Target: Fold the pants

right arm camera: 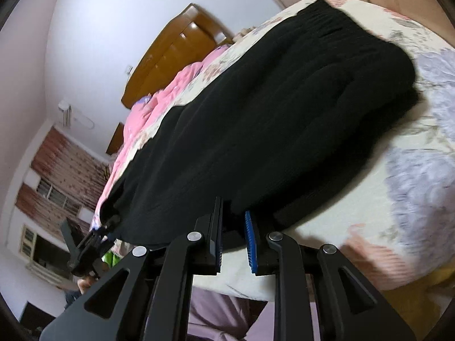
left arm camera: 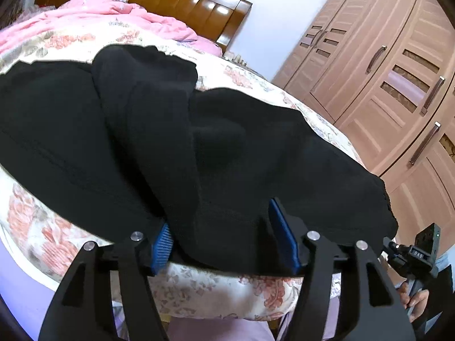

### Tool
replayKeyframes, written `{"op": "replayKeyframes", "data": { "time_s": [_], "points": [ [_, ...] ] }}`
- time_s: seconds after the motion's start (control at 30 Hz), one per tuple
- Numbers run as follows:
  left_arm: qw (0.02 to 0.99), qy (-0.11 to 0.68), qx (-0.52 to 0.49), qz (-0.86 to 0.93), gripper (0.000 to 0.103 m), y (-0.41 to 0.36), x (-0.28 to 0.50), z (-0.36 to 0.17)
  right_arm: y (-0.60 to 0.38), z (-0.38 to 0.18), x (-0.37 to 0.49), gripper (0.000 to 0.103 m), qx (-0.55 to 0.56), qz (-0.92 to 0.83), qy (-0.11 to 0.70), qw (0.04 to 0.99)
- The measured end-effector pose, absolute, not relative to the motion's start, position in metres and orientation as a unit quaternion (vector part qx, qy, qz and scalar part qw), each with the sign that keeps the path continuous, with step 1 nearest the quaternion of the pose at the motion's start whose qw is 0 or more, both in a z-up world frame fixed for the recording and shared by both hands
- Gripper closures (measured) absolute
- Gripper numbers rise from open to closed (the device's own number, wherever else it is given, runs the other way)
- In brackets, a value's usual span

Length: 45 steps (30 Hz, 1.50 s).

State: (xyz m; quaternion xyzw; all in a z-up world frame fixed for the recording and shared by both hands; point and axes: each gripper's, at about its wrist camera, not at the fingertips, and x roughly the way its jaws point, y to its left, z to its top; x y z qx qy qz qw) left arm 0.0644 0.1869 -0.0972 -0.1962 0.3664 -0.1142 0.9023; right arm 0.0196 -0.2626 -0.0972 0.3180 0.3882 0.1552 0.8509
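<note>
A: One fold seems done: the black pants (left arm camera: 170, 130) lie doubled at the bed's (left arm camera: 57, 221) near edge.

B: Left gripper (left arm camera: 224, 236) gapes around the hem, unpinched; right gripper (right arm camera: 233, 238) narrow, empty. Another fold probably remains.

Both wrist cameras sit low at the bed's (left arm camera: 71, 227) near edge, close up, looking slightly downward across black pants (left arm camera: 199, 142) toward the headboard (left arm camera: 184, 2); these the 2 views share.
</note>
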Motion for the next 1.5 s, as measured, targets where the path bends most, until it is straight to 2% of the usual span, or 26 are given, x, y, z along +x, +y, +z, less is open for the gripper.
{"op": "replayKeyframes", "data": {
  "time_s": [0.03,0.07,0.1,0.2,0.27,0.47,0.57,0.6,0.63,0.7,0.73,0.77,0.87,0.93,1.0,1.03,1.07,1.23,1.33,1.43,1.5],
  "points": [
    [0.906,0.366,-0.185,-0.103,0.064,0.184,0.064,-0.097,-0.263,-0.097,0.02,0.086,0.322,0.156,0.386,0.85],
    [0.908,0.366,-0.179,-0.097,0.074,0.183,0.063,-0.096,-0.264,-0.095,0.018,0.094,0.325,0.153,0.379,0.853],
    [0.91,0.36,-0.182,-0.095,0.095,0.185,0.062,-0.093,-0.265,-0.088,0.015,0.095,0.325,0.156,0.366,0.858],
    [0.907,0.35,-0.205,-0.112,0.095,0.198,0.06,-0.086,-0.266,-0.067,0.002,0.095,0.308,0.159,0.338,0.875],
    [0.911,0.352,-0.185,-0.11,0.095,0.194,0.061,-0.084,-0.266,-0.065,-0.003,0.095,0.302,0.154,0.34,0.877],
    [0.907,0.373,-0.174,-0.086,0.093,0.189,0.064,-0.1,-0.271,-0.099,-0.002,0.096,0.327,0.134,0.379,0.855],
    [0.909,0.374,-0.164,-0.087,0.084,0.191,0.062,-0.099,-0.273,-0.096,0.0,0.095,0.321,0.139,0.386,0.854],
    [0.91,0.374,-0.16,-0.085,0.069,0.192,0.061,-0.099,-0.272,-0.095,-0.001,0.093,0.318,0.139,0.389,0.853],
    [0.912,0.369,-0.159,-0.085,0.042,0.194,0.058,-0.097,-0.271,-0.093,0.002,0.087,0.315,0.141,0.392,0.852],
    [0.922,0.348,-0.158,-0.06,0.011,0.198,0.049,-0.089,-0.269,-0.083,-0.002,0.069,0.293,0.144,0.401,0.856],
    [0.929,0.335,-0.152,-0.045,0.011,0.199,0.042,-0.085,-0.269,-0.075,-0.007,0.05,0.272,0.131,0.399,0.866],
    [0.936,0.319,-0.142,-0.028,0.011,0.199,0.034,-0.078,-0.269,-0.07,-0.013,0.042,0.256,0.12,0.389,0.877],
    [0.953,0.277,-0.116,-0.03,0.01,0.19,0.017,-0.051,-0.266,-0.039,-0.026,0.042,0.178,0.081,0.345,0.918],
    [0.956,0.272,-0.09,-0.068,0.002,0.168,0.021,-0.034,-0.264,-0.024,-0.019,0.042,0.149,0.075,0.331,0.929],
    [0.949,0.291,-0.048,-0.11,0.002,0.135,0.037,-0.025,-0.257,-0.012,0.002,0.033,0.121,0.078,0.324,0.935],
    [0.944,0.308,-0.012,-0.12,0.002,0.11,0.051,-0.024,-0.25,-0.007,0.018,0.024,0.097,0.075,0.322,0.939],
    [0.936,0.328,0.018,-0.13,0.002,0.086,0.067,-0.026,-0.246,-0.006,0.032,0.02,0.078,0.062,0.322,0.941],
    [0.889,0.419,0.02,-0.184,0.002,0.026,0.147,-0.064,-0.248,-0.045,0.078,0.02,0.033,0.008,0.408,0.913],
    [0.88,0.446,-0.009,-0.164,0.003,0.025,0.177,-0.077,-0.241,-0.058,0.064,0.02,-0.034,0.024,0.379,0.924],
    [0.871,0.442,-0.055,-0.206,0.002,0.017,0.202,-0.063,-0.242,-0.058,0.062,0.017,-0.029,0.017,0.378,0.925],
    [0.865,0.443,-0.049,-0.228,0.002,-0.001,0.227,-0.056,-0.242,-0.058,0.065,0.015,-0.025,0.013,0.381,0.924]
  ]
}}
